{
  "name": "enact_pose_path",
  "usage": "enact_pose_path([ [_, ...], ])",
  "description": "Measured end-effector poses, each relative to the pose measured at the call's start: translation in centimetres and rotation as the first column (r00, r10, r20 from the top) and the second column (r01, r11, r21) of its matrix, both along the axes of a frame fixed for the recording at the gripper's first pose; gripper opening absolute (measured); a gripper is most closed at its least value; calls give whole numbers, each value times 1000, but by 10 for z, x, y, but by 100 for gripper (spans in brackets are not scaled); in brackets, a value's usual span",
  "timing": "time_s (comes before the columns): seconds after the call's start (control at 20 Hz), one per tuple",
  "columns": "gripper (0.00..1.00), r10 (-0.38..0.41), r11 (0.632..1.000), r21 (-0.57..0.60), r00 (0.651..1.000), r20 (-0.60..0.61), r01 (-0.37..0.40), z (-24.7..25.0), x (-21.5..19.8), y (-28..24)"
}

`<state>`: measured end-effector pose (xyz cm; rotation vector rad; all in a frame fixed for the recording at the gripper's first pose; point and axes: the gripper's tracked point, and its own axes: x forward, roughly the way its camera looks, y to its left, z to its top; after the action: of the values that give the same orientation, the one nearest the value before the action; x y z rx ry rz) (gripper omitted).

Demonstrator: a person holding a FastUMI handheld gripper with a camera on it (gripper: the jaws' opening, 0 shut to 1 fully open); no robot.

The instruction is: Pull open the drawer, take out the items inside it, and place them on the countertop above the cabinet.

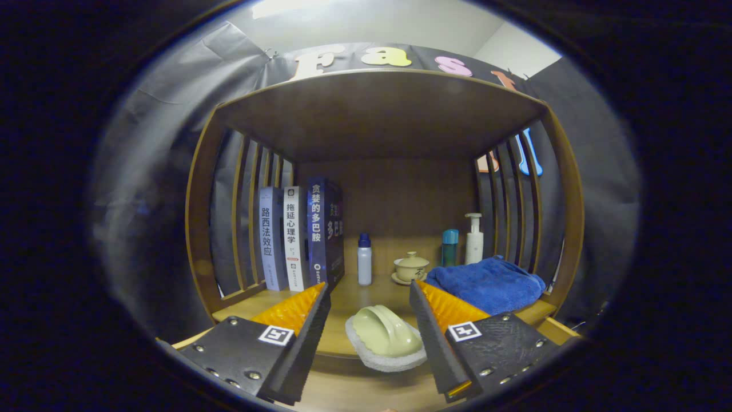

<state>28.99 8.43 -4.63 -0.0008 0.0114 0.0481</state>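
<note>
A pale green scrubbing brush with a white sponge base (386, 337) lies on the wooden countertop (354, 297) between my fingers, overhanging the counter's front edge. My gripper (369, 292) is open, its fingers standing either side of the brush without touching it. The drawer lies below what I see.
On the counter under a wooden shelf stand three books (300, 237) at the left, a small white bottle with a blue cap (364, 260), a lidded tea cup on a saucer (410, 268), a teal bottle (450, 247), a white pump bottle (473, 239) and a folded blue towel (489, 283). Slatted wooden sides close in both ends.
</note>
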Motion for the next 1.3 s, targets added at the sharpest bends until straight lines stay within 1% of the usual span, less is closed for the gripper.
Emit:
enact_pose_path([
  [1.3, 83, 4, 1000, 0, 1000, -22, -4, -3, 2, 0],
])
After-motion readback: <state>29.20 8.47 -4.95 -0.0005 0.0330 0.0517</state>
